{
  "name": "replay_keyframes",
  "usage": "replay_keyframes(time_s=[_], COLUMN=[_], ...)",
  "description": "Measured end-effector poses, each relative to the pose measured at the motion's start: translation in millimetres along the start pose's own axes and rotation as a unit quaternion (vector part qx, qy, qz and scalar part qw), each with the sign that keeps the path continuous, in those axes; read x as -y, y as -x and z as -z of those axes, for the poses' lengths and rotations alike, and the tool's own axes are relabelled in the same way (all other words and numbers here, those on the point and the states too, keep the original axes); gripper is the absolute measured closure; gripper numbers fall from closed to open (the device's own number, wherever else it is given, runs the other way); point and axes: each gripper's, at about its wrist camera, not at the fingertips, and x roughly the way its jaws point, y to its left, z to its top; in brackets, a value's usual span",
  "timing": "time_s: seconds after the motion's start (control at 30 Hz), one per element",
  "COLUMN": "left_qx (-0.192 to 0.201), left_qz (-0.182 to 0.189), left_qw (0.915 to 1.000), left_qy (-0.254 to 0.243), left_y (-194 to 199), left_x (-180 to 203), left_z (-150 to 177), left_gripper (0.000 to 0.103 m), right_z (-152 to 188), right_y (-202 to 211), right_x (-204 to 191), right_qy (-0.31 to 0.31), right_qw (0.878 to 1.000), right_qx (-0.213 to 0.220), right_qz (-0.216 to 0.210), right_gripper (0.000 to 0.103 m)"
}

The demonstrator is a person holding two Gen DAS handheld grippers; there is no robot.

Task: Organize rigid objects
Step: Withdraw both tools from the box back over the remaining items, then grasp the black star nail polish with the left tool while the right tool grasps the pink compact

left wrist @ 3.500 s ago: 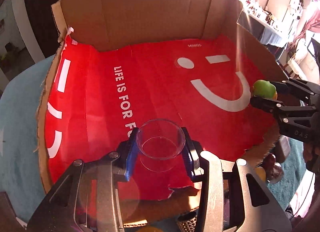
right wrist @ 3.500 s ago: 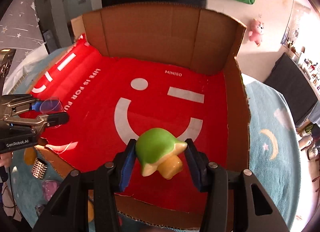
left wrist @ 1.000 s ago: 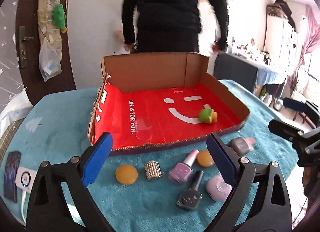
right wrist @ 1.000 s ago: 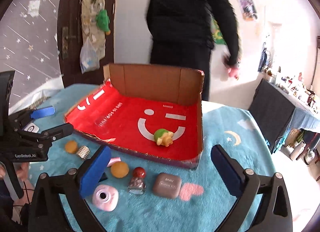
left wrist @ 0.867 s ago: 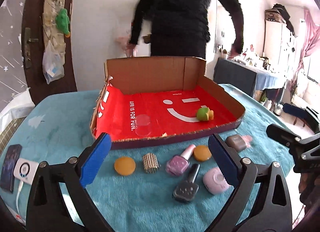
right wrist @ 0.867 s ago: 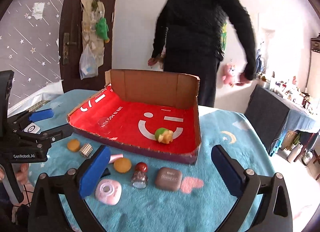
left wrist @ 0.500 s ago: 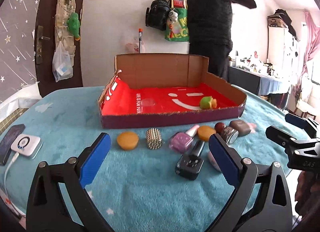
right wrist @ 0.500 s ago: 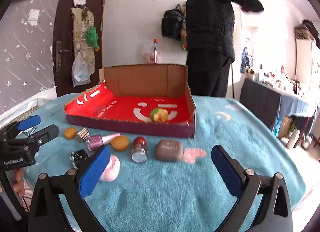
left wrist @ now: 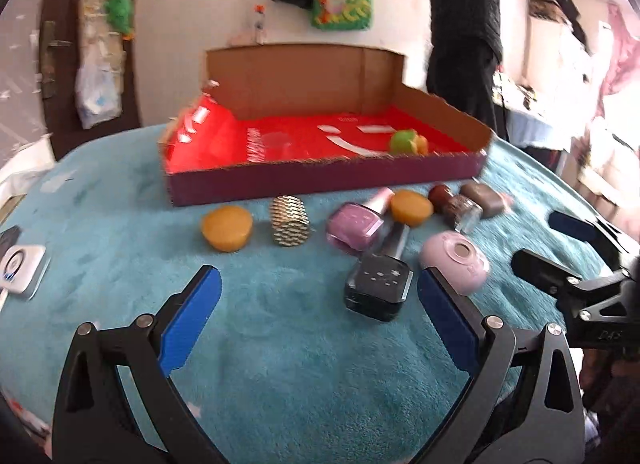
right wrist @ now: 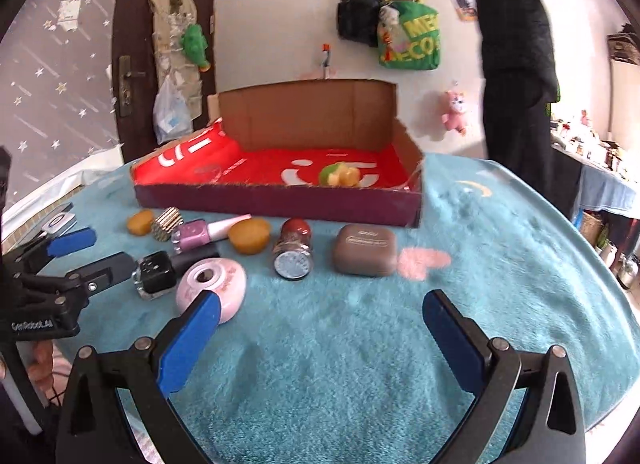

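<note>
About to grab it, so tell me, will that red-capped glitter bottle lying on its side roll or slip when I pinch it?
The red-capped bottle looks round and lies on its side, so a nudge may roll it. Its glassy body could slip between the fingers. The plush teal cloth should damp rolling.

A lived-in home: bags (right wrist: 408, 41) hung on the wall, plush toy (right wrist: 454, 111), star-patterned wallpaper (right wrist: 52, 75).

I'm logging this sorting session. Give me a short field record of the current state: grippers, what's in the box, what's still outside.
left gripper: open, holding nothing
right gripper: open, holding nothing
box: red-lined cardboard, on the teal cloth
in box: green toy, clear cup
outside, in front of box: purple nail polish, black nail polish, brown case, pink round case
</note>
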Motion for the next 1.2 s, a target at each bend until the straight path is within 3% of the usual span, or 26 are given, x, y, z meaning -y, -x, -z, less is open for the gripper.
replay_keyframes(time_s=[0.23, 0.43, 0.8, 1.2], left_qx=[-0.061, -0.097, -0.113, -0.115], left_qz=[0.036, 0.05, 0.056, 0.069], left_qw=[0.9962, 0.9912, 0.9876, 0.9856], left_qy=[-0.049, -0.076, -0.094, -0.104], left_y=[-15.8, -29.4, -36.9, -47.9], left_x=[-0.1, 0.3, -8.9, -2.7], left_z=[-11.4, -16.3, -27.2, -31.3], left_gripper=[0.003, 0.003, 0.003, 0.003], right_z=[-3.8, -7.9, -17.4, -19.9], right_y=[-19.4, -33.0, -52.3, -53.9], right_x=[0.3, -6.4, -25.3, -17.5], right_qy=[-0.007, -0.003, 0.026, 0.029], right_qw=[0.996, 0.99, 0.985, 0.983], right_qx=[-0.056, -0.089, -0.118, -0.125], right_qz=[-0.075, -0.111, -0.123, -0.134], right_gripper=[0.0, 0.0, 0.0, 0.001])
